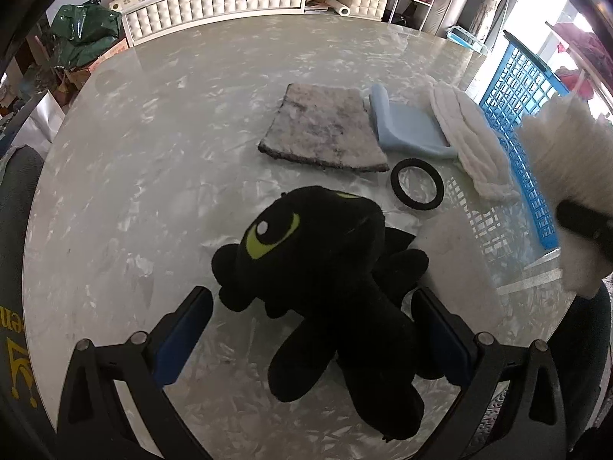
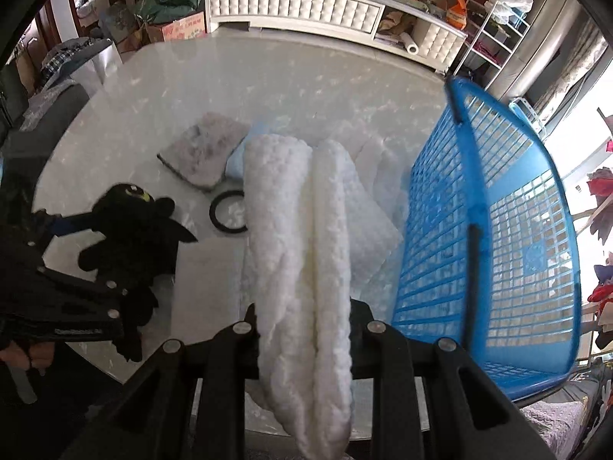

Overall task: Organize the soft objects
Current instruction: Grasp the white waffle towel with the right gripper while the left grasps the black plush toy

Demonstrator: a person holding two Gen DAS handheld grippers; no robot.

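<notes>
R gripper [image 2: 304, 329] fingers clamped on fluffy white folded towel [image 2: 299, 249], lifted w/ blue plastic mesh basket [image 2: 479, 211] just right. L gripper [image 1: 312, 329] fingers apart, black plush dragon toy [image 1: 325, 268] between them on marble desk [image 1: 153, 134].

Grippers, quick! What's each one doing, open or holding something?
Left gripper: open, its fingers either side of the black plush toy, not squeezing it.
Right gripper: shut on the white fluffy cloth.
</notes>
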